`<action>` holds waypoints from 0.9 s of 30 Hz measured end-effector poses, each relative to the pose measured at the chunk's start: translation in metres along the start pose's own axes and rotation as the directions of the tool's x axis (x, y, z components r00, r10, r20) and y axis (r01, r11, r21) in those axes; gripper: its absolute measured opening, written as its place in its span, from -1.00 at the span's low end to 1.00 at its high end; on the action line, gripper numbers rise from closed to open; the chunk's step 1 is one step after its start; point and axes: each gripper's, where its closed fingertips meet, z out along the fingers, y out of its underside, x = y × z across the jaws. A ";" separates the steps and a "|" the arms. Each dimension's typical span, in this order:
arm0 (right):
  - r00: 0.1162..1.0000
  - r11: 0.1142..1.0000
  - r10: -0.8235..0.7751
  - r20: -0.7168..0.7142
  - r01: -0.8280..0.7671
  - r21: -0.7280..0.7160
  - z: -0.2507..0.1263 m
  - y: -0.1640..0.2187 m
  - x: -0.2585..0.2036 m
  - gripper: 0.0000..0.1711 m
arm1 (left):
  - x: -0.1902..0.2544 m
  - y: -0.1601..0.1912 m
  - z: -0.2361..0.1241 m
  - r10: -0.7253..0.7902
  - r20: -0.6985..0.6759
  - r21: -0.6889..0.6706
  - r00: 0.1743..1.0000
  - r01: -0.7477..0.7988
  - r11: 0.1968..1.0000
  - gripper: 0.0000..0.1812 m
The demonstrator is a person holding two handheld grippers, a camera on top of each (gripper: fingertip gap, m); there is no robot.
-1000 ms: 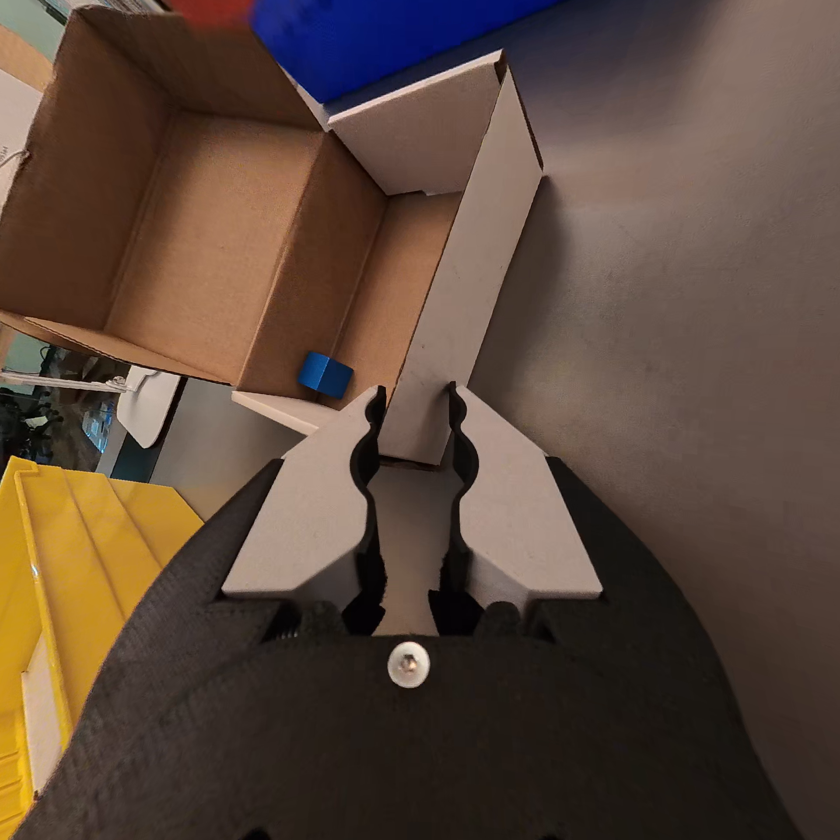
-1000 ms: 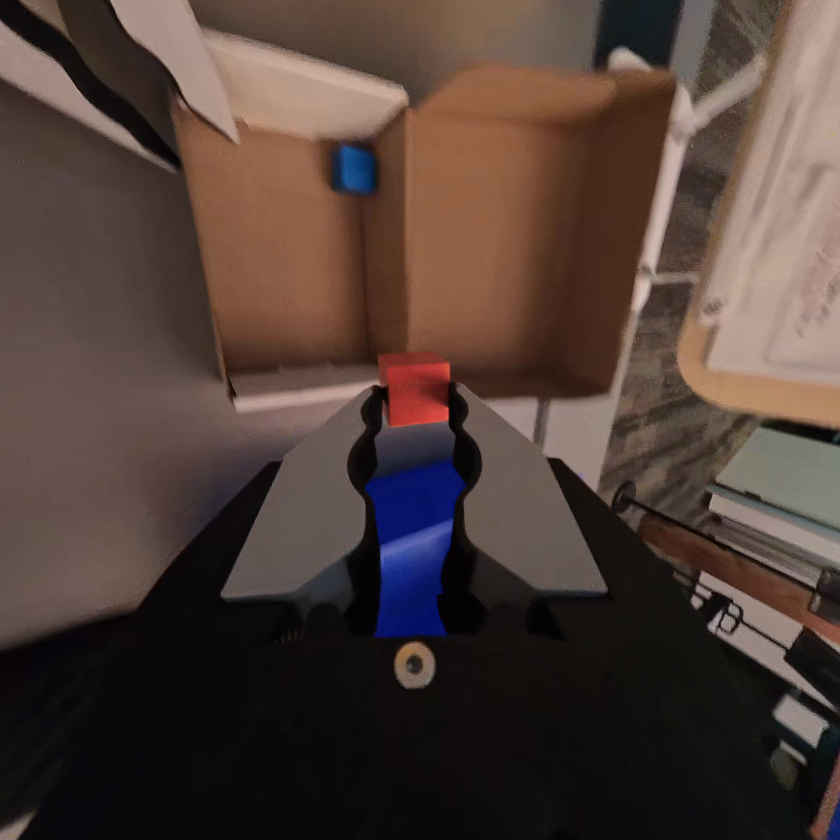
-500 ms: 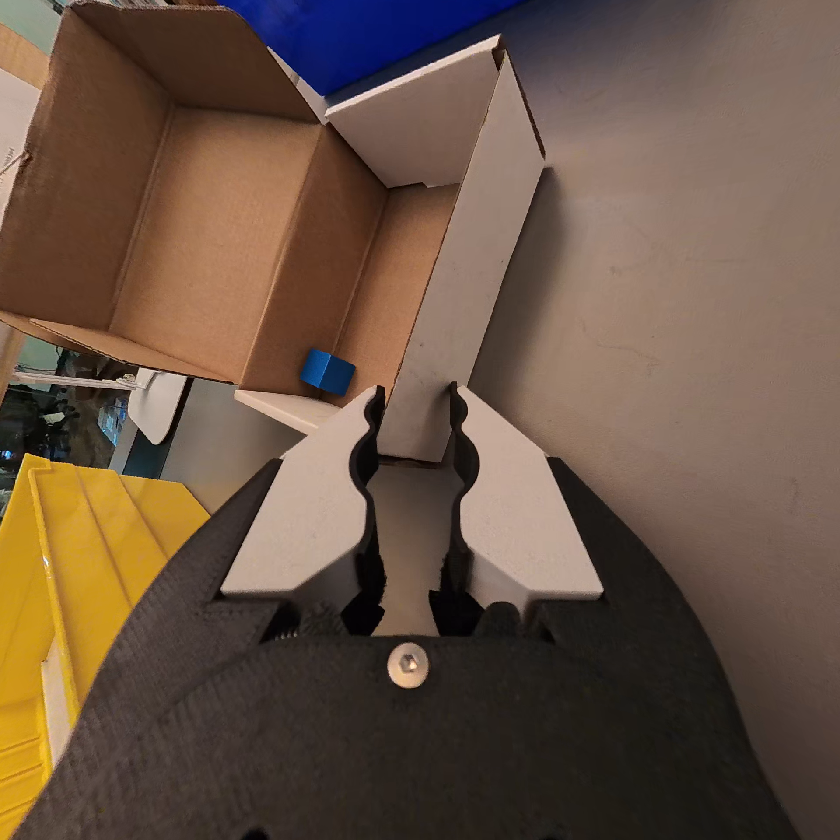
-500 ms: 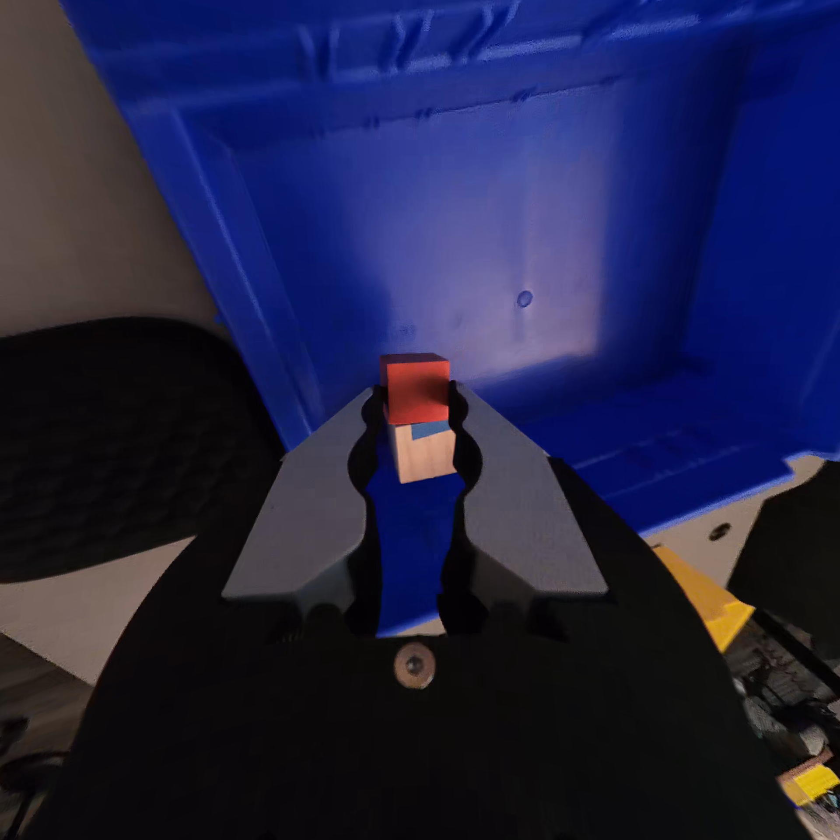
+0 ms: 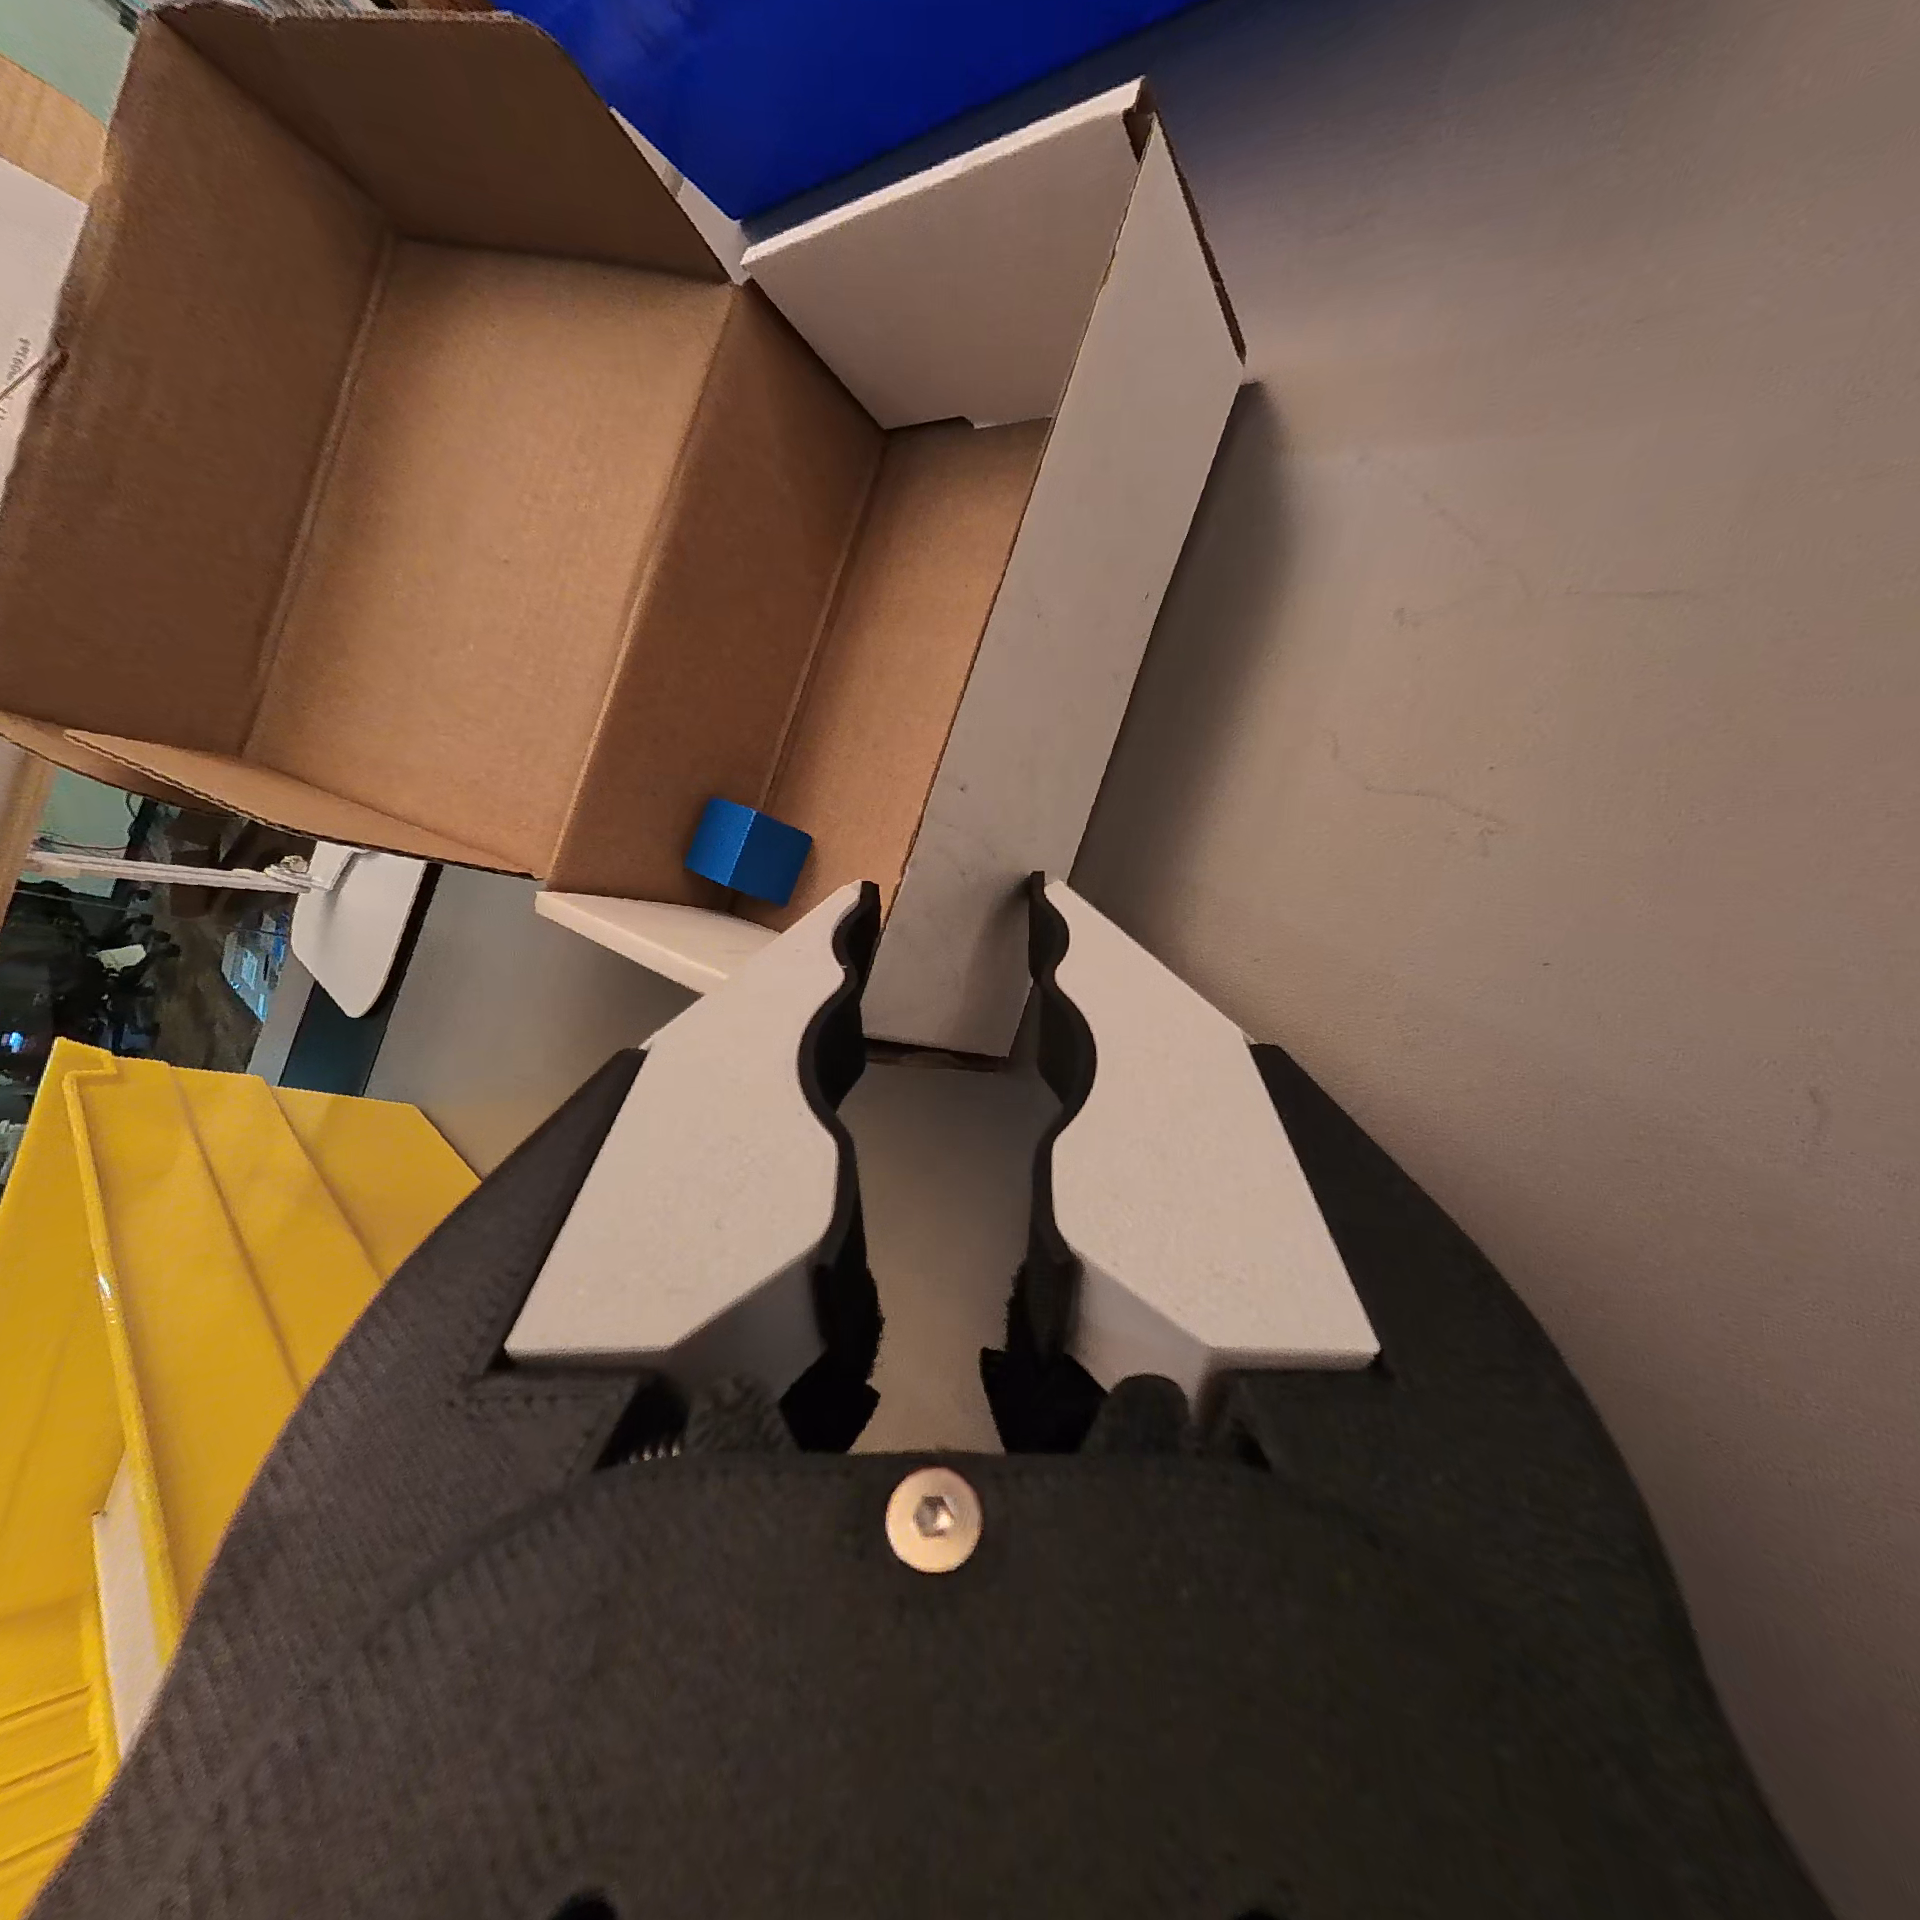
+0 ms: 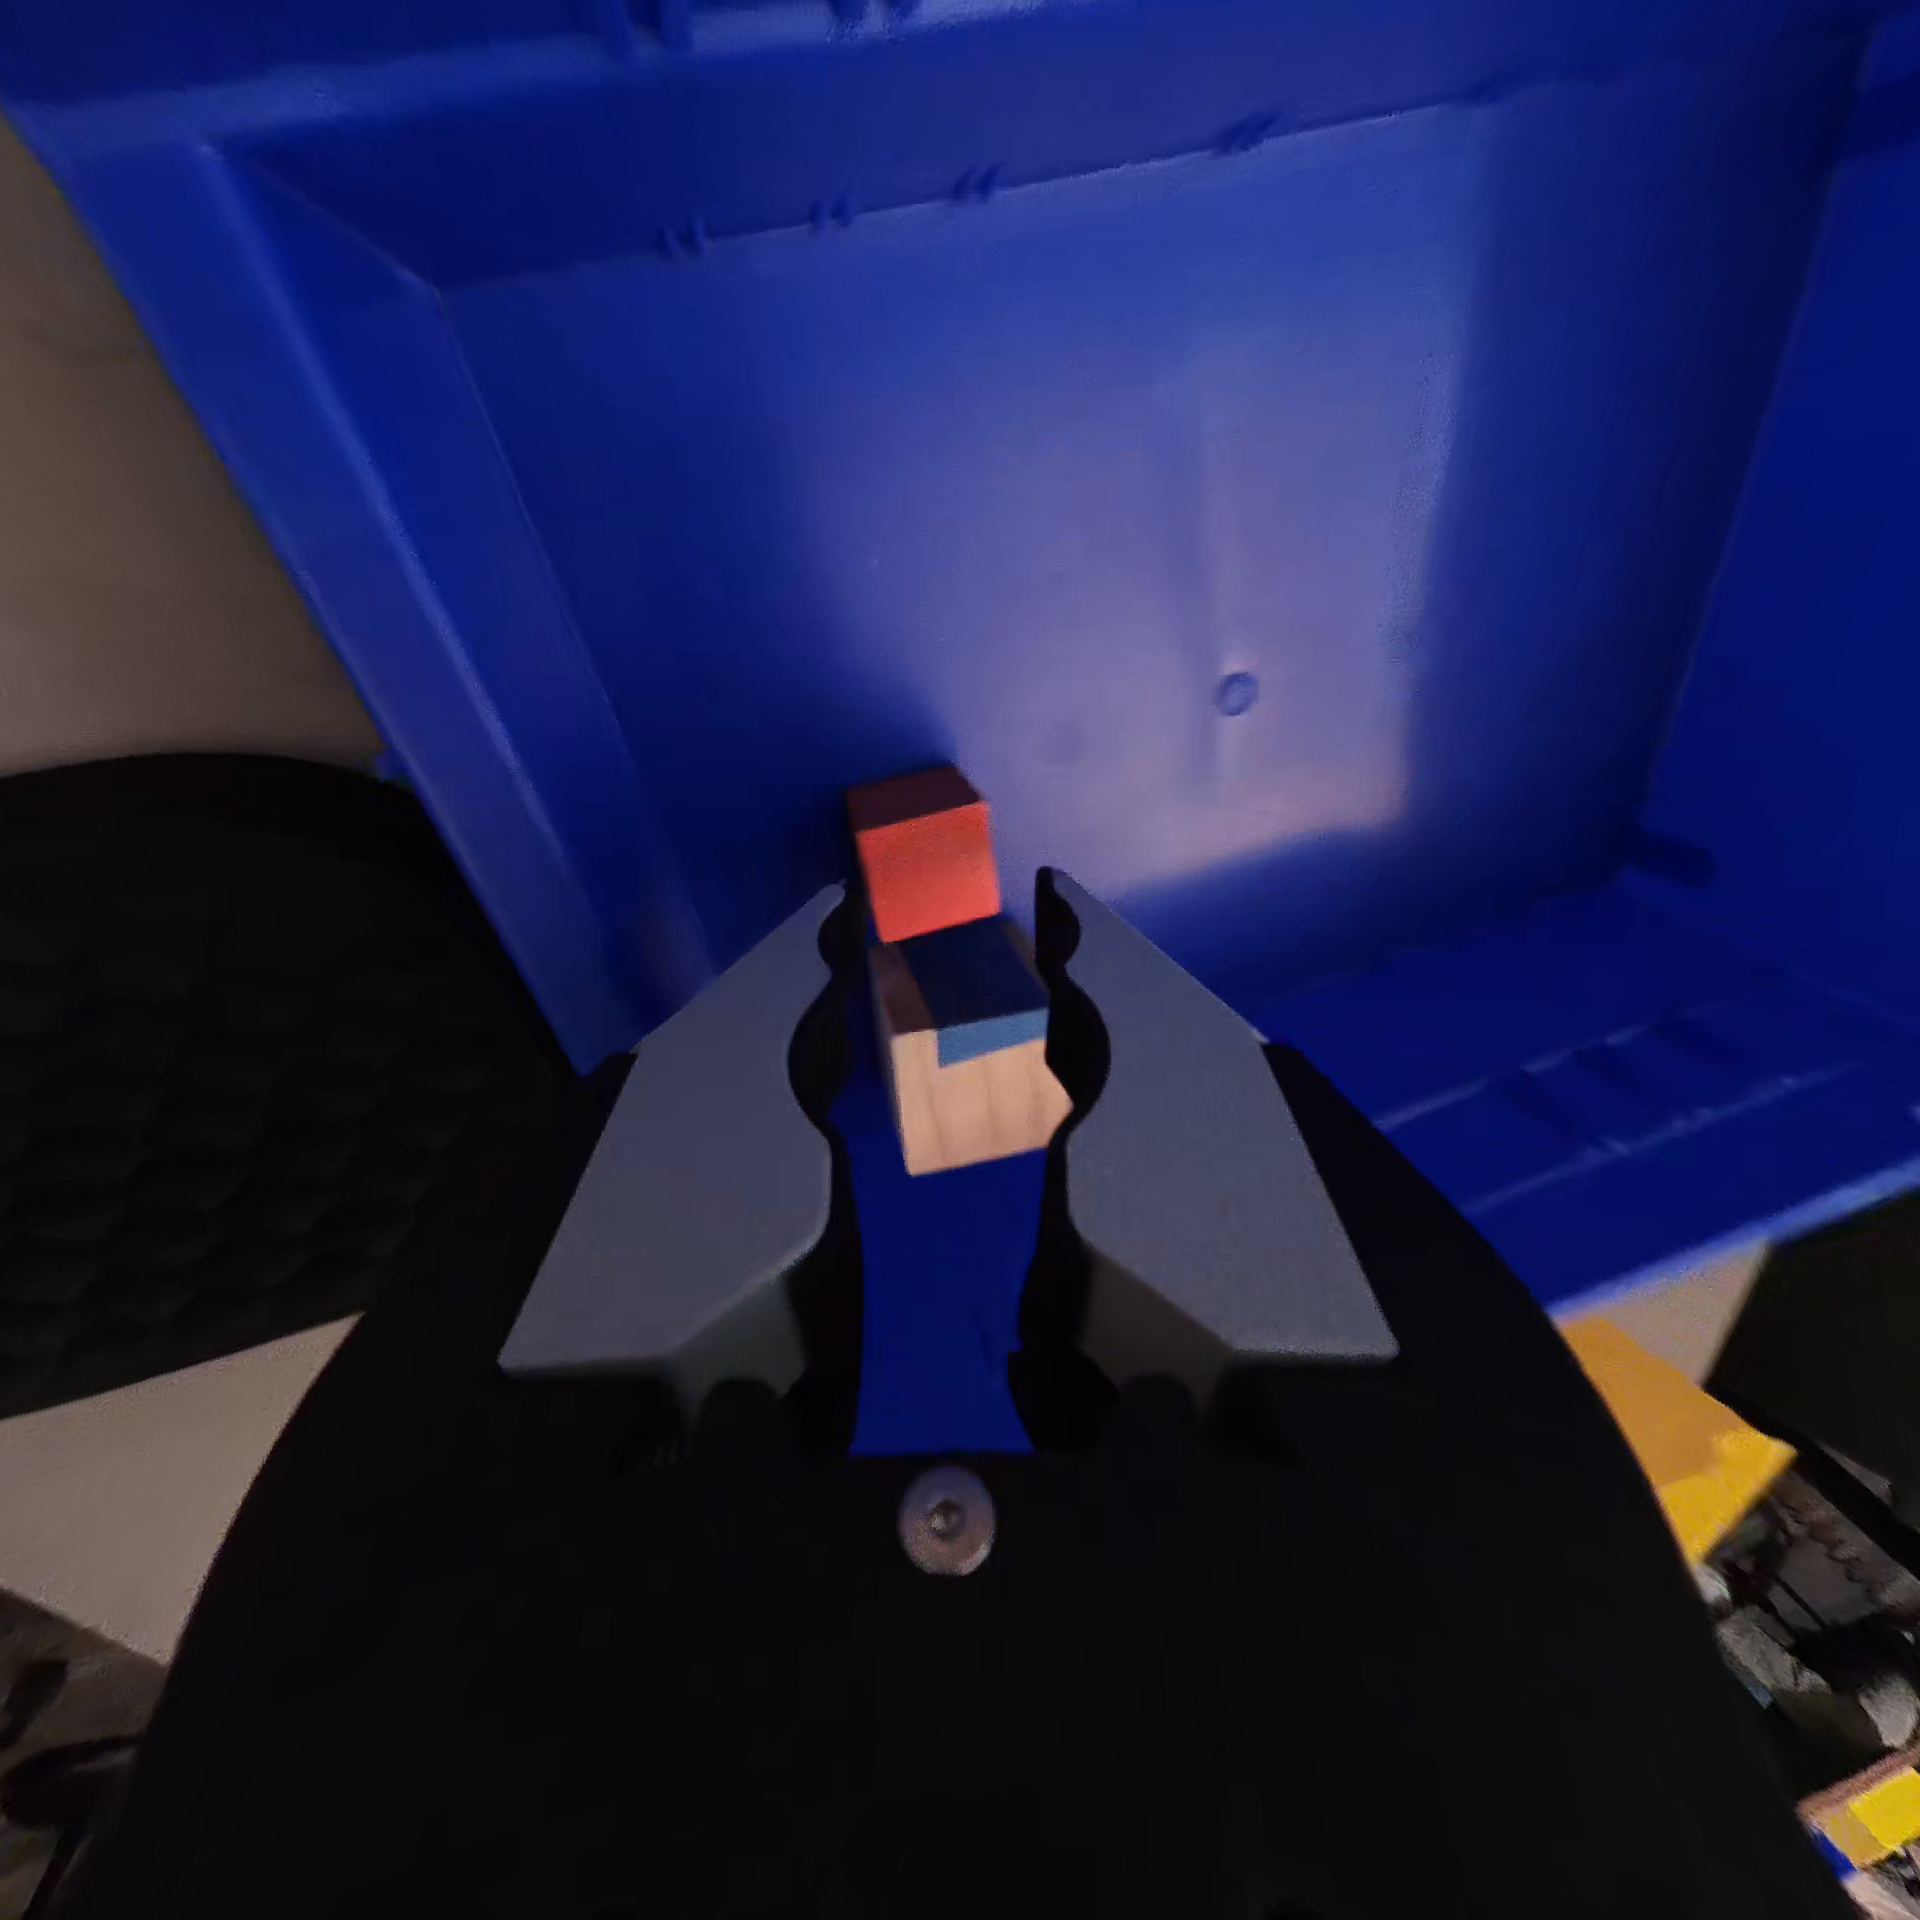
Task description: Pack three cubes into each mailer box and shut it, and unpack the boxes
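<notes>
Claws: left claw [image 5: 954, 899] parted astride box wall [image 5: 1049, 665] — right claw [image 6: 943, 894] parted, red cube [image 6: 925, 864] beyond.

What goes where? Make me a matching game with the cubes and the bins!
Things:
1. blue cube
2. red cube
3. yellow bin
4. blue bin

Places:
A. at the left edge of the left wrist view
B. inside the open mailer box
C. holding a wooden block
D. just past the right gripper tips

Pairs: 1-B, 2-D, 3-A, 4-C
</notes>
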 end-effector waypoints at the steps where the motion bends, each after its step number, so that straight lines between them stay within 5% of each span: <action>1: 0.999 0.999 0.010 -0.044 -0.008 0.037 -0.013 -0.012 0.010 -0.61 | 0.000 0.000 0.000 0.003 0.000 -0.001 1.000 -0.003 1.000 -0.70; 5: 0.963 0.924 -0.005 -0.270 0.107 0.367 -0.092 -0.127 0.032 -0.64 | 0.000 0.000 0.000 0.012 0.002 -0.002 1.000 -0.012 1.000 -0.70; 7: 0.944 0.819 -0.092 -0.316 0.252 0.515 -0.115 -0.200 0.008 -0.57 | 0.000 0.000 0.000 0.011 0.004 -0.002 1.000 -0.011 1.000 -0.70; 11: 0.917 0.782 -0.283 -0.280 0.390 0.486 -0.069 -0.285 -0.041 -0.57 | 0.000 0.001 0.000 0.028 0.014 -0.003 1.000 -0.028 1.000 -0.69; 18: 0.917 0.865 -0.319 -0.239 0.385 0.322 0.024 -0.326 -0.035 -0.61 | 0.000 0.000 0.000 0.031 0.009 -0.002 0.999 -0.031 1.000 -0.69; 25: 0.925 0.862 -0.350 -0.151 0.380 0.335 0.021 -0.323 -0.047 -0.83 | 0.000 0.000 0.000 0.036 0.006 -0.004 0.999 -0.036 0.999 -0.69; 27: 0.921 0.856 -0.341 -0.191 0.388 0.343 0.015 -0.326 -0.042 -0.76 | 0.001 0.000 0.000 0.042 0.007 -0.008 0.999 -0.042 0.999 -0.69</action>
